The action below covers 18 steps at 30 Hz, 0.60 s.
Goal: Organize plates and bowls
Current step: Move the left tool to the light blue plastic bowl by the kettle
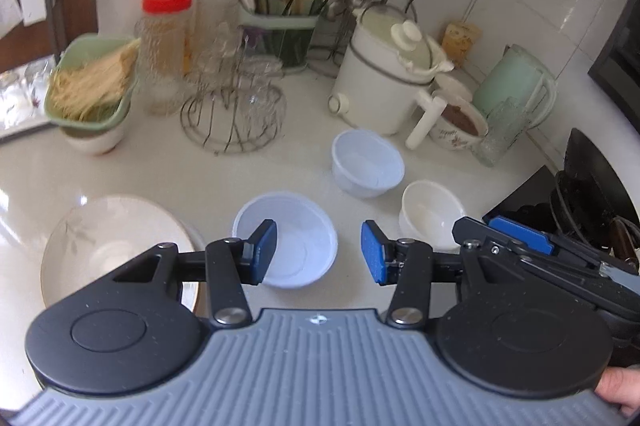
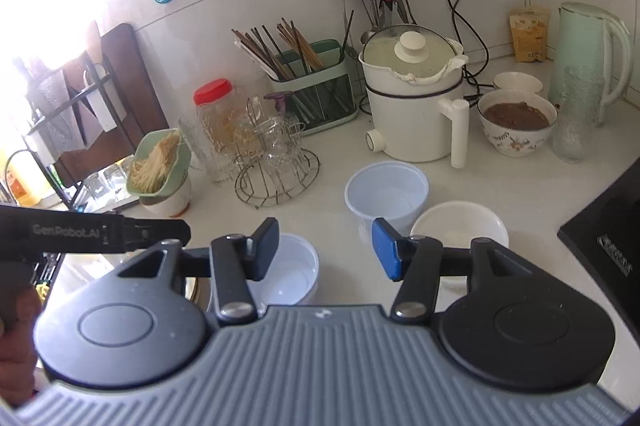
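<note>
Tongs: you are holding left tongs (image 1: 319, 250) and right tongs (image 2: 325, 249) half-wide, empty | Handling: plastic bowl (image 1: 285, 240) looking light, slippery; plate (image 1: 116, 250) fragile | Grip: rim

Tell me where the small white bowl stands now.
In the left wrist view the small white bowl stands right of centre on the counter, just right of the two translucent plastic bowls.

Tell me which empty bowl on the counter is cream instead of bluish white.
The small cream bowl, rightmost of the three near the stove; the near bowl and far bowl are bluish white plastic.
</note>
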Available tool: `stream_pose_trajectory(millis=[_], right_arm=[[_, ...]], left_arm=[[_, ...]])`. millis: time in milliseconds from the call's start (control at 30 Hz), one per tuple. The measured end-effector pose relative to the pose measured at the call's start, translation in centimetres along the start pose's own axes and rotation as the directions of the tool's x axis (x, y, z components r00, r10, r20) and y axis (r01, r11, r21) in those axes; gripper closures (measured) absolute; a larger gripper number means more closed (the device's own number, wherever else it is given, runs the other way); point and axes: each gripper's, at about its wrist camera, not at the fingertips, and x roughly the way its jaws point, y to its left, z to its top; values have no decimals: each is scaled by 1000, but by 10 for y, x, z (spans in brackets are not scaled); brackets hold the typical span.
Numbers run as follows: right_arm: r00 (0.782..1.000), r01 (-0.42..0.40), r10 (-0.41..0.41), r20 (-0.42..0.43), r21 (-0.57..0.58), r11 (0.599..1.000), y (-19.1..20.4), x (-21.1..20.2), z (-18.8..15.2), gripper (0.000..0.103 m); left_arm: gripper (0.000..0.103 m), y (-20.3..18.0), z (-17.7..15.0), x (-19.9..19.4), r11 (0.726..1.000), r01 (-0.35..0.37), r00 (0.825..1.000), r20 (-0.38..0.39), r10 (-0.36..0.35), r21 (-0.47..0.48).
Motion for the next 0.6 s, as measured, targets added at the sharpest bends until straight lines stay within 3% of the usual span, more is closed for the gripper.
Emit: stream_pose_trajectory(millis=[333, 600], right_arm=[[997, 71, -71, 4, 47, 996, 3, -9, -22, 49], [992, 126, -127, 8, 61, 990, -10, -7, -24, 48]], left_arm=[[50, 6, -7, 11, 998, -26, 1000, -15, 27, 61], [50, 0, 3, 31, 997, 0, 999, -49, 3, 79]])
